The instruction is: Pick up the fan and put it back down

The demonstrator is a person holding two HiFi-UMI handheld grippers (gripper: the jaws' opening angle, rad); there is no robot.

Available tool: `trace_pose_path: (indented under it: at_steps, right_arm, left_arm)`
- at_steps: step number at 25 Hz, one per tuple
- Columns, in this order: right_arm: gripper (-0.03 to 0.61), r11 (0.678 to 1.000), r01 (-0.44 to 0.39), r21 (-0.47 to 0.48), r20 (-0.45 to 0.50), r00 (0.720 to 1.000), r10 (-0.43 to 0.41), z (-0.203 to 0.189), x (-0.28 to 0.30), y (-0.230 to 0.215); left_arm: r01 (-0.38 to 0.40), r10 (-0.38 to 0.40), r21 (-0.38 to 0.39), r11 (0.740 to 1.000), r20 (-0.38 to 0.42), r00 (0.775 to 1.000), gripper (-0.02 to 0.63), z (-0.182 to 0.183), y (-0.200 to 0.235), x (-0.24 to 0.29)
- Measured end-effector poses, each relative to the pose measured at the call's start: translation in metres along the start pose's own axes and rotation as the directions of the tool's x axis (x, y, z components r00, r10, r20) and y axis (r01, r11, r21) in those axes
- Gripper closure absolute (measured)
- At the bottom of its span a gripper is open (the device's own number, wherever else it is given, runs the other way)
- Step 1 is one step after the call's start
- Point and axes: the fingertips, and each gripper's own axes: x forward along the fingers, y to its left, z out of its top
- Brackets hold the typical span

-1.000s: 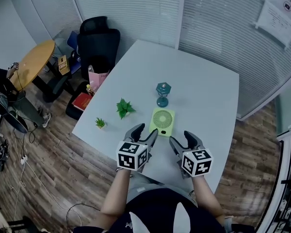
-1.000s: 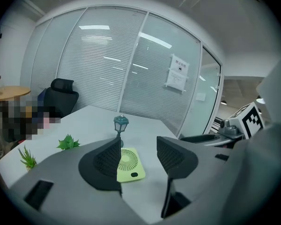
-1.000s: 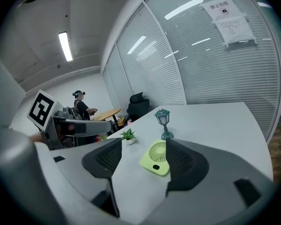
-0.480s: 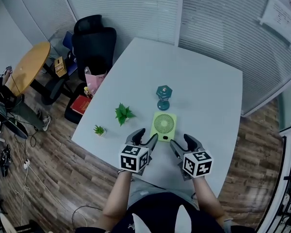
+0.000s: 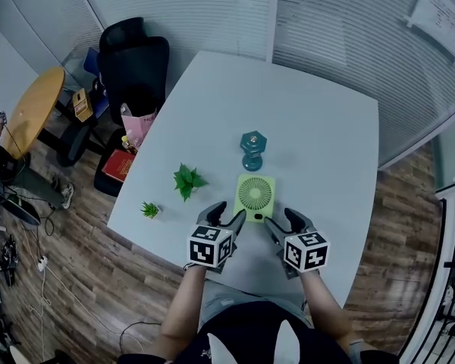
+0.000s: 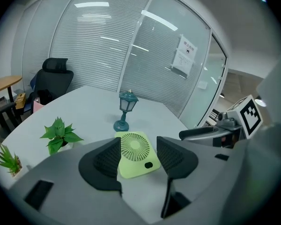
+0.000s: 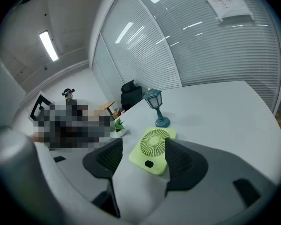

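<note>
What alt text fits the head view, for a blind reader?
Seen from above, a green fan lies flat on a white table, with a person's left claw and right claw open close to its near edge. A teal lamp stands beyond it; two small plants sit to its left.

A pale grey surface (image 5: pixel 318 127) stands on a floor of brown wood planks (image 5: pixel 83 271), which shows on both its left and right sides. Glass partition walls hung with horizontal blinds (image 5: pixel 197 6) close the room on the far side and on the right. A white paper notice (image 5: pixel 440 10) is fixed to them at far right. A black office chair (image 5: pixel 133 63) stands just beside the surface's far left corner. Further left is a round wooden table (image 5: pixel 32 108). A strip light (image 7: pixel 48 46) glows on the ceiling.
</note>
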Motion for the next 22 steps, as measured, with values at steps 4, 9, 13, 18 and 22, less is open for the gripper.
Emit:
trace_pose_path:
  at_steps: [4, 9, 13, 18, 22]
  right_arm:
    - [0.304, 1.0, 0.001, 0.018, -0.017, 1.0, 0.0, -0.004, 0.011, -0.003]
    - [0.305, 0.999, 0.006, 0.039, -0.036, 0.999, -0.005, -0.006, 0.021, -0.011]
    - [0.307, 0.998, 0.017, 0.053, -0.044, 0.999, -0.014, -0.009, 0.029, -0.017]
    - [0.301, 0.997, 0.031, 0.076, -0.064, 0.998, -0.026, -0.013, 0.041, -0.024]
    - [0.293, 0.995, 0.027, 0.1, -0.089, 0.996, -0.018, -0.021, 0.048, -0.028]
  left_arm:
    - [0.01, -0.01, -0.008, 1.0, -0.03, 0.999, 0.383, -0.007, 0.008, 0.009]
    - [0.007, -0.009, -0.025, 1.0, -0.06, 0.998, 0.383, -0.012, 0.014, 0.023]
    - [0.005, -0.007, -0.017, 1.0, -0.092, 0.996, 0.383, -0.018, 0.019, 0.033]
    - [0.021, -0.023, -0.022, 1.0, -0.129, 0.991, 0.383, -0.024, 0.023, 0.044]
    - [0.033, -0.039, -0.044, 0.999, -0.154, 0.987, 0.383, -0.032, 0.025, 0.053]
